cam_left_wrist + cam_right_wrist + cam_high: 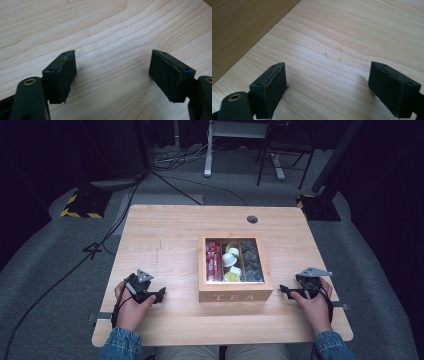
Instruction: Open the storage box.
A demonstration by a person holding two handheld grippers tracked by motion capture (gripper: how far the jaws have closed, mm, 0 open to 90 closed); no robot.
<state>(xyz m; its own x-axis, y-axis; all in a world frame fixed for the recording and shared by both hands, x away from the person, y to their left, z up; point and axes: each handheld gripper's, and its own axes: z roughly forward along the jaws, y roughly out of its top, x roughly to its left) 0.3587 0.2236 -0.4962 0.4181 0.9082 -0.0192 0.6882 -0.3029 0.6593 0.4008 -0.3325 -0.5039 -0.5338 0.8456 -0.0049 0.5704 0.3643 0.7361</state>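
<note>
Plainly, the wooden box (235, 295) front reads "TEA".

One fixed overhead camera, two jaw-mounted close-ups

The high view looks forward and down from above the person's side, far enough off to take in the whole table (165, 227), with the tea box (235, 295) near centre, the left gripper (161, 295) at 8 o'clock and the right gripper (284, 291) at 4 o'clock. The left gripper view rides low along its spread jaws, very close over bare wood grain; the right gripper view does likewise, with the box's side wall (242, 30) at its 10 o'clock. All three share the tabletop.
</note>
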